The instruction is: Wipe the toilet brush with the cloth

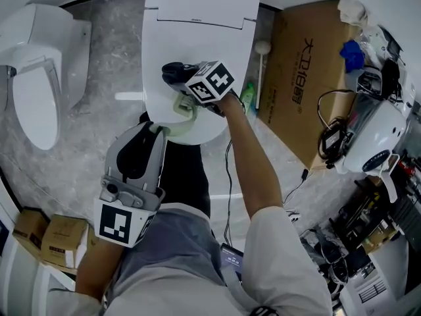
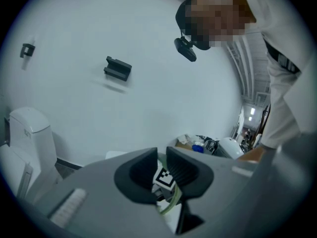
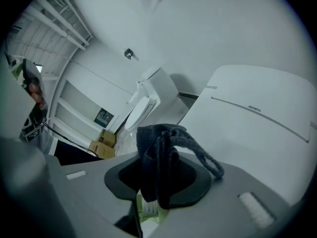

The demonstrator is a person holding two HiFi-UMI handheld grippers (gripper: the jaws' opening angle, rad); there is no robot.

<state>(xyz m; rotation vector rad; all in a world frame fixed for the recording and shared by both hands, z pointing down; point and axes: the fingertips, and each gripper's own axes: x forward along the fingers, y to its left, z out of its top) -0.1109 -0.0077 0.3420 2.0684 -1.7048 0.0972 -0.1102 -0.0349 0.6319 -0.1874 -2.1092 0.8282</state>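
I stand over a white toilet [image 1: 197, 38] with its lid down. My right gripper [image 1: 179, 78] is shut on a dark grey cloth [image 1: 171, 71], which bunches up between its jaws and trails a loop [image 3: 208, 160]. Just below it is a pale green toilet brush [image 1: 182, 107] with white bristles [image 3: 146, 207]. My left gripper [image 1: 158, 129] points up at the brush, its jaws closed on the thin green handle [image 2: 172, 202]. Cloth and brush head are close together over the lid's front edge; whether they touch is hidden.
A second white toilet [image 1: 39, 78] stands at the left. A large cardboard box [image 1: 309, 78] lies on the right, with a white stick-handled tool [image 1: 262, 51] and a green bottle [image 1: 248, 96] beside the toilet. Cables and white equipment [image 1: 368, 137] crowd the right; small boxes [image 1: 52, 236] sit lower left.
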